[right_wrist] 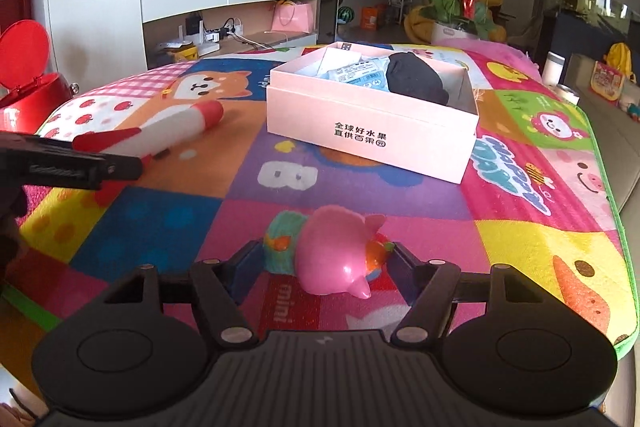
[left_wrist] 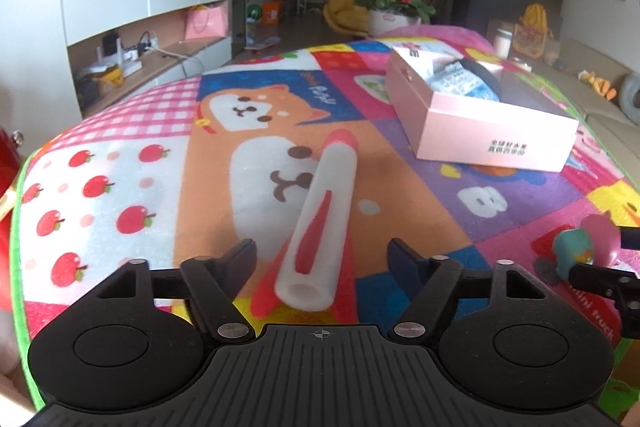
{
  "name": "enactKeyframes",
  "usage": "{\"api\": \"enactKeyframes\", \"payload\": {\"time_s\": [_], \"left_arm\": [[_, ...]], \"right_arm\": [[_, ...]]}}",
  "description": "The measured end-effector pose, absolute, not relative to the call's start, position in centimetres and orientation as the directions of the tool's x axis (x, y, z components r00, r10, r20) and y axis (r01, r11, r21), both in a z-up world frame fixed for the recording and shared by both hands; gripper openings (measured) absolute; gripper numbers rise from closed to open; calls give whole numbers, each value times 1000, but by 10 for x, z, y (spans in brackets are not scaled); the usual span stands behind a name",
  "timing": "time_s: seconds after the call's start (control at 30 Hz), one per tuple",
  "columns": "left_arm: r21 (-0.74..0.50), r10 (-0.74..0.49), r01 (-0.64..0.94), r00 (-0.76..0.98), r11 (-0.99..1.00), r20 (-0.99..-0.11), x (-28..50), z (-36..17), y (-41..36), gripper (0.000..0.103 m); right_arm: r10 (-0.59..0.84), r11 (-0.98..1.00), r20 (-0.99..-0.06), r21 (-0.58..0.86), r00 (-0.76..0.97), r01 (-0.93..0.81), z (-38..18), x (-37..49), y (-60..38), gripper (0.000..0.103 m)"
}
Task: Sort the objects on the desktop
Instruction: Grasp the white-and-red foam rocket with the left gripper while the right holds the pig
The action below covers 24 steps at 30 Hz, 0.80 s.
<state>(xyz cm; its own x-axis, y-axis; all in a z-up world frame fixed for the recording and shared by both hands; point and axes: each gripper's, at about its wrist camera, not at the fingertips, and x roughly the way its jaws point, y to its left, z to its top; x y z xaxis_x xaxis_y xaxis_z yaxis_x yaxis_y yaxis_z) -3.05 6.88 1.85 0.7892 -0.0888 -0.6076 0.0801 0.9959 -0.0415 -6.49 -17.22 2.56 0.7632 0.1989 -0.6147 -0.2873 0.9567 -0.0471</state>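
Through my left wrist view I am looking down at my left gripper [left_wrist: 322,259], whose fingers are standing wide apart and holding nothing. Between them, low on the colourful mat covering the table [left_wrist: 120,187], the white and red foam rocket [left_wrist: 320,223] is lying on its side, its open tail end nearest me and its red nose pointing away toward the pink box [left_wrist: 480,115]. The fingers are flanking the tail but I am not touching it as far as I can tell. At the far right edge the pig toy [left_wrist: 588,245] is showing between the tips of my other gripper.

Through my right wrist view my right gripper [right_wrist: 326,259] is reaching around the pink pig toy [right_wrist: 332,255], which is lying on the mat; the fingers are at middling width, sitting right at the toy's sides. Whether they are actually pressing on it I cannot tell, and it does not look lifted. Beyond it the pink box [right_wrist: 372,139] is standing open, already holding a black object [right_wrist: 416,75] and blue and white packets [right_wrist: 360,73]. The rocket [right_wrist: 160,135] is lying off to the left, near my left gripper's fingertip [right_wrist: 116,167].

I am judging the sorting as partly done: some things are in the box, while the rocket and the pig are both waiting on the mat to be picked up and carried over
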Motion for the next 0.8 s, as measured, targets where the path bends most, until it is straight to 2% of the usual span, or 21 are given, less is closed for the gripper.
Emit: {"api": "enactKeyframes", "payload": {"time_s": [0.03, 0.13, 0.23, 0.57, 0.8], "left_arm": [[-41, -94, 88, 784, 995, -614, -29, 17, 67, 61], [-18, -90, 100, 784, 995, -614, -31, 14, 63, 49], [-23, -98, 106, 786, 994, -611, -35, 15, 62, 45], [-41, -182, 202, 755, 979, -630, -77, 20, 50, 45], [-99, -292, 298, 722, 949, -627, -101, 29, 40, 52]], "right_arm": [[201, 957, -616, -44, 761, -288, 25, -65, -173, 68], [204, 958, -620, -33, 757, -285, 23, -65, -175, 69], [199, 959, -627, -34, 753, -281, 21, -64, -174, 72], [165, 965, -622, -60, 765, -257, 17, -67, -177, 78], [153, 968, -612, -65, 776, -242, 20, -68, -177, 83]]}}
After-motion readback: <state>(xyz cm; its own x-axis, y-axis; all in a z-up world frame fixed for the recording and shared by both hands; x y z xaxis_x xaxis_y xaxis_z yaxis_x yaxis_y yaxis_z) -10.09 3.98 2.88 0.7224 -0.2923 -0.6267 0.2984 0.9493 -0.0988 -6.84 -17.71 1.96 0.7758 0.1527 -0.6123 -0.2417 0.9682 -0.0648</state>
